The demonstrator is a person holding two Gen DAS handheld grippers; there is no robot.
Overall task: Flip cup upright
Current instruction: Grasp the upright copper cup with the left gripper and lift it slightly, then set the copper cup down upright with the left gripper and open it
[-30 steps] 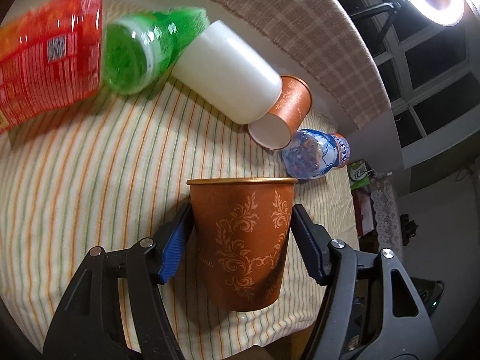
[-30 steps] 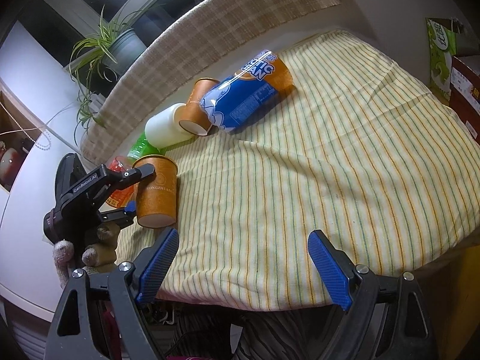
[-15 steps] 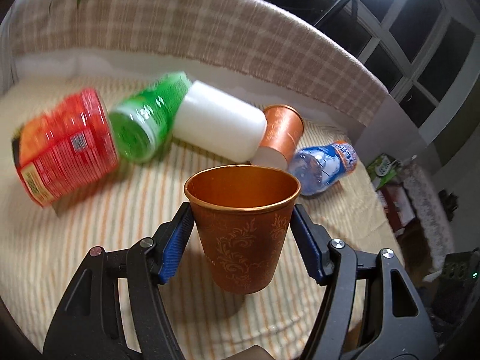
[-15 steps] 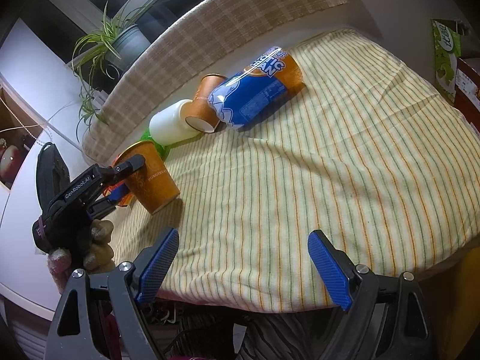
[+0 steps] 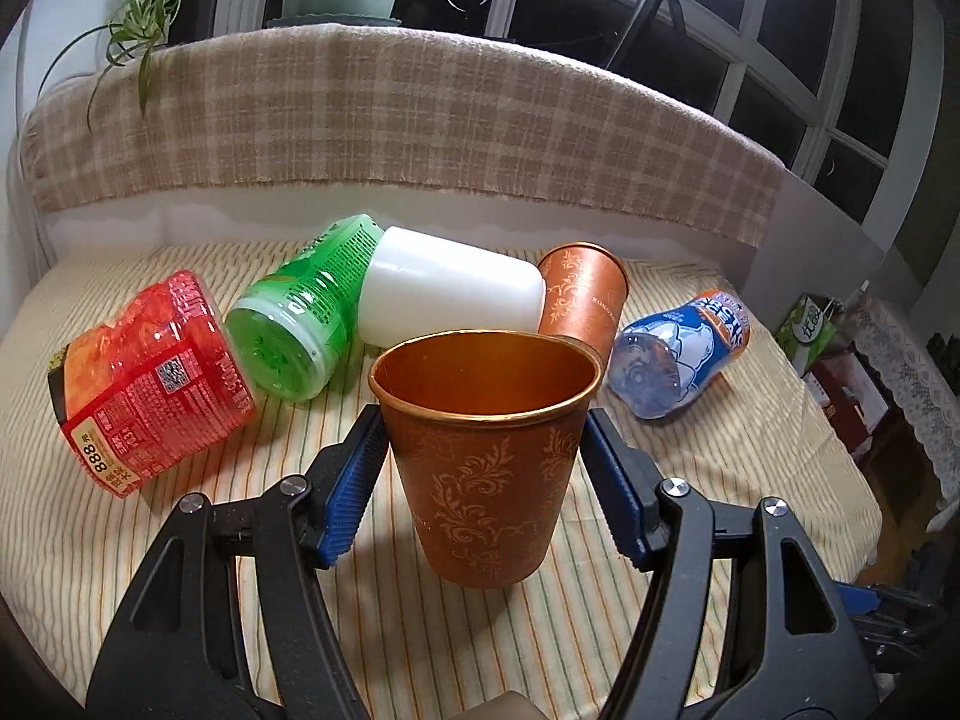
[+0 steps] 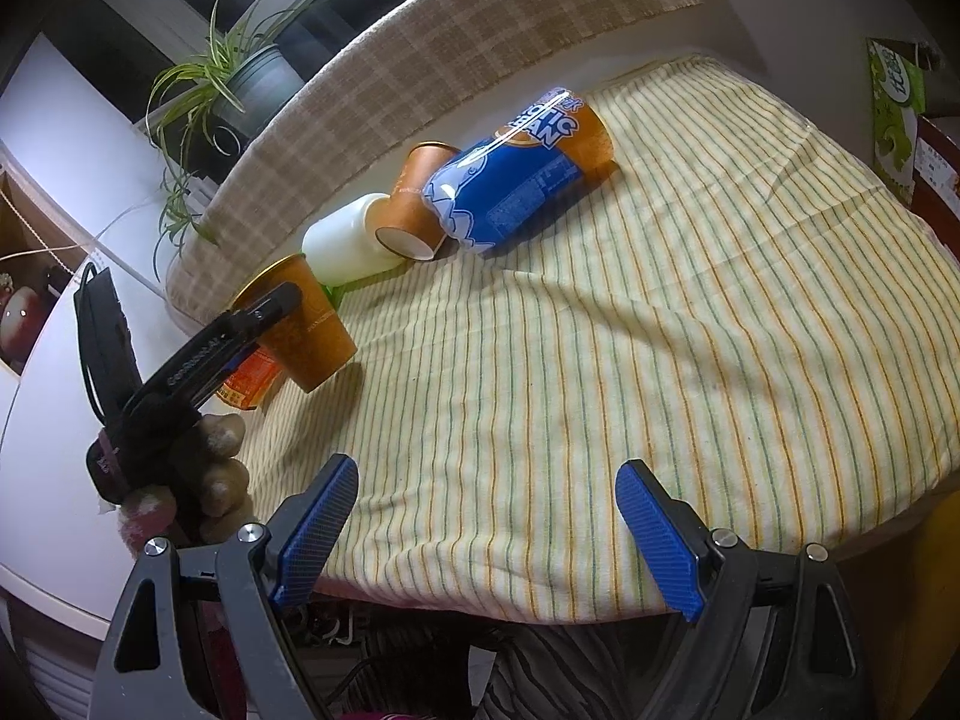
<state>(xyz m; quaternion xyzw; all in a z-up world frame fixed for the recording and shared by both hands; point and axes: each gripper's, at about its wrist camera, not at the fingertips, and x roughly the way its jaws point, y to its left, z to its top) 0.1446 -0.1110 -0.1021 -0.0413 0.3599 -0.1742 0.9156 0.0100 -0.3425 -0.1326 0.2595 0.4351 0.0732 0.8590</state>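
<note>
Your left claw [image 5: 485, 474] gripped the copper cup [image 5: 485, 450], mouth up, base near the striped bench [image 6: 660, 330]; setting down and release remained. Right claw [image 6: 486, 534] gaped, empty.

"888" on red jar [image 5: 150, 384], perhaps "OCEAN" on blue bottle [image 6: 516, 174]

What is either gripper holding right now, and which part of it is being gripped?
The left gripper holds the copper cup by its side wall just below the rim, one pad on each side, mouth up. The right gripper is open and holds nothing.
</note>
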